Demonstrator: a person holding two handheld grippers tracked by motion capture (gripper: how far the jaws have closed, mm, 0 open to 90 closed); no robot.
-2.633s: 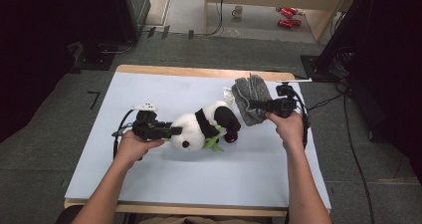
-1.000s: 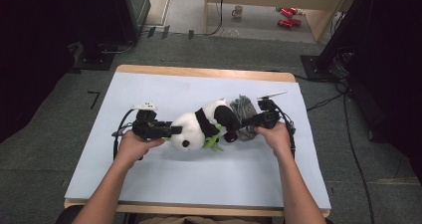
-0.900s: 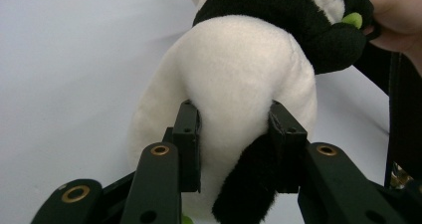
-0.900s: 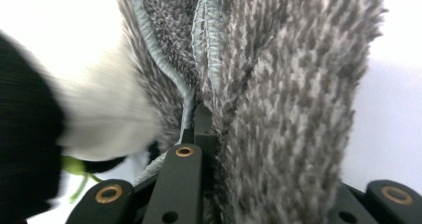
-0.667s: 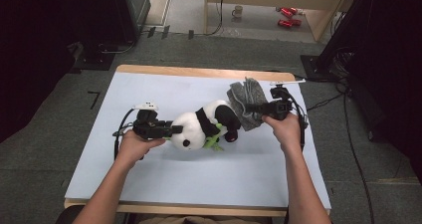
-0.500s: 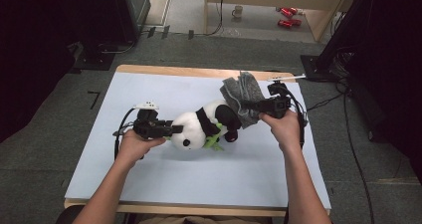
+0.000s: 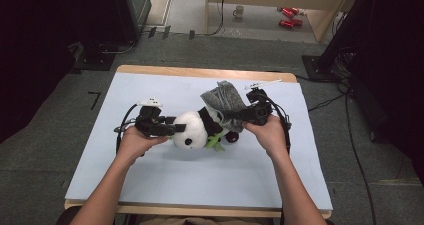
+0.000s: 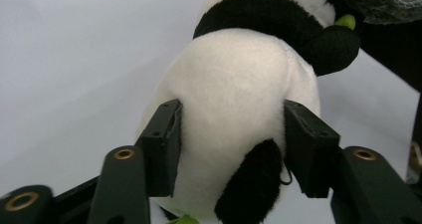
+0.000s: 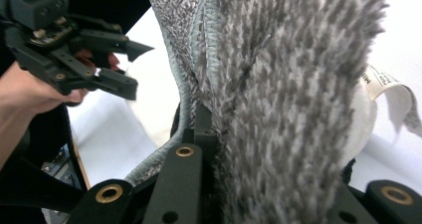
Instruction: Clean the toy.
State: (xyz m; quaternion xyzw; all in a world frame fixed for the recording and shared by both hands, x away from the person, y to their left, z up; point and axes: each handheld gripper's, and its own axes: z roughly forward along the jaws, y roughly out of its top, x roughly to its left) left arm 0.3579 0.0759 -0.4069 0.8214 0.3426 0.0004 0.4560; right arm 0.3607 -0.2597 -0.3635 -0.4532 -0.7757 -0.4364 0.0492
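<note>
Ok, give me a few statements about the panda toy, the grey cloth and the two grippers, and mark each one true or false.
1. The panda toy lies on the table's pale blue mat. True.
2. The right gripper is clamped on the grey cloth. True; the right gripper view shows the fabric pinched between its jaws.
3. The grey cloth lies flat on the mat, away from the panda. False; it is held up over the panda's rear end.
4. The left gripper is at the panda's legs. False; its jaws flank the white head and have just been opening.
5. A mug stands on the table. False; the mug is on the floor beyond it.
</note>
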